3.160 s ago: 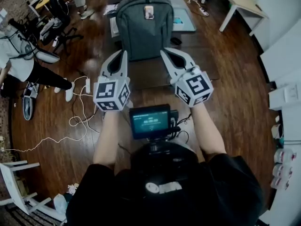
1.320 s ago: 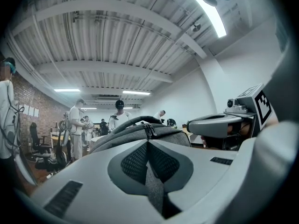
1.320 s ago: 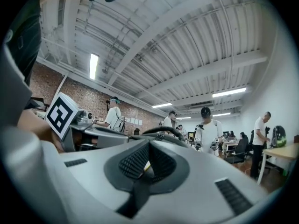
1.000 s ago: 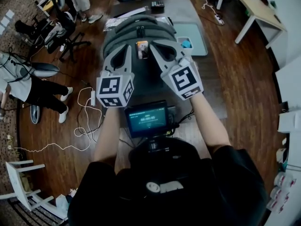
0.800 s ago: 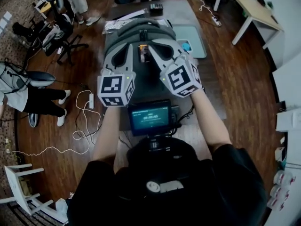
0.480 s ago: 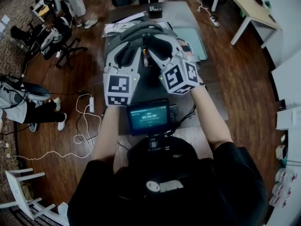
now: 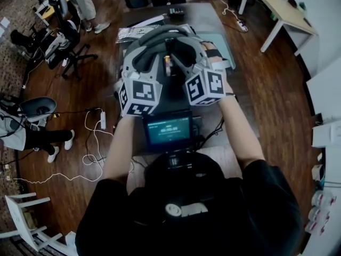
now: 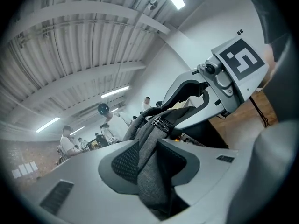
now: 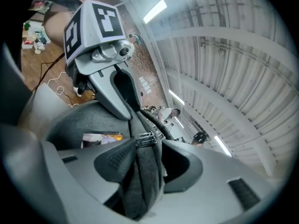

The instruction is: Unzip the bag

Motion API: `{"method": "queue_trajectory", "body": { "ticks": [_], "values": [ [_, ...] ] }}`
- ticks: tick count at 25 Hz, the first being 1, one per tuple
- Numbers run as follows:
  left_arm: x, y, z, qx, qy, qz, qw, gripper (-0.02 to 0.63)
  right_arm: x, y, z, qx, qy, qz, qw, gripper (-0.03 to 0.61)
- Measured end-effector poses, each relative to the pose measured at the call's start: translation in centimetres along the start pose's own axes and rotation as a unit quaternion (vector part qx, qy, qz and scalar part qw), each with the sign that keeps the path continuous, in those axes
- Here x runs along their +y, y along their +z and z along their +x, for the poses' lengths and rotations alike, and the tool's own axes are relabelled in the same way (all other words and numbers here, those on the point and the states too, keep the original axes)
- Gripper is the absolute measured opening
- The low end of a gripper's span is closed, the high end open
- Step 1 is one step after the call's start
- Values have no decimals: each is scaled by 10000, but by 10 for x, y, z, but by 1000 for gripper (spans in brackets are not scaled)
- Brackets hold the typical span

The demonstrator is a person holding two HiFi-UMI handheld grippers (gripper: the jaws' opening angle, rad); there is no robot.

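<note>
The grey bag (image 7: 157,34) stands upright on the desk (image 7: 205,12), directly in front of the person, with its top edge facing the head view. The left gripper (image 7: 145,51) and the right gripper (image 7: 187,48) are positioned side by side at the top of the bag, left and right of an orange label (image 7: 168,64) on its near face, and each is rolled inward towards the other. In the left gripper view, the fingers (image 8: 122,158) stand wide apart, having just been opening; a fold of grey fabric (image 8: 150,171) from the bag runs up between them, lying against the left pad with a dark gap on the right side. A metal fitting (image 8: 159,122) sits on this fabric just beyond the fingertips. In the right gripper view, the fingers (image 9: 113,158) are likewise spread wide after just opening, with the same kind of grey fabric between them, close to the left pad and clear of the right one. Neither gripper clamps the fabric. A small screen (image 7: 168,129) sits near the person, below both grippers. White cables (image 7: 93,143) lie on the wooden floor (image 7: 266,89) to the left.
</note>
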State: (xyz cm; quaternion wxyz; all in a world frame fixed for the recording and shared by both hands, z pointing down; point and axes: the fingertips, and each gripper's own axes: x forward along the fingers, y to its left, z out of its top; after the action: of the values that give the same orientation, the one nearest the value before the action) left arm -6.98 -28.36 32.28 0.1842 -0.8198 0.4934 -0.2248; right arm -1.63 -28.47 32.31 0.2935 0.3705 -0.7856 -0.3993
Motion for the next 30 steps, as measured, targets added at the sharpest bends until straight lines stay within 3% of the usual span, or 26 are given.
{"method": "queue_trajectory", "body": {
  "ticks": [7, 12, 17, 19, 24, 30],
  "values": [
    [-4, 3, -1, -52, -102, 0, 9999, 98, -9, 3, -7, -39, -63, -429, 9991, 209],
    [0, 3, -1, -73, -126, -61, 9999, 98, -19, 17, -11, -169, -394, -753, 9962, 201],
    [-1, 3, -2, -73, -160, -113, 9998, 95, -18, 11, -13, 66, -562, -1478, 9874, 199],
    [-2, 3, -1, -86, -187, -132, 9997, 95, -23, 8, -15, 80, -716, -1516, 9858, 180],
    [-1, 5, -4, -125, -185, -111, 9997, 95, -17, 10, -6, -72, -594, -1526, 9865, 169],
    [-4, 5, -1, -53, -194, 2, 9998, 84, -8, 10, 0, -37, -402, -2011, 9787, 144]
  ]
}}
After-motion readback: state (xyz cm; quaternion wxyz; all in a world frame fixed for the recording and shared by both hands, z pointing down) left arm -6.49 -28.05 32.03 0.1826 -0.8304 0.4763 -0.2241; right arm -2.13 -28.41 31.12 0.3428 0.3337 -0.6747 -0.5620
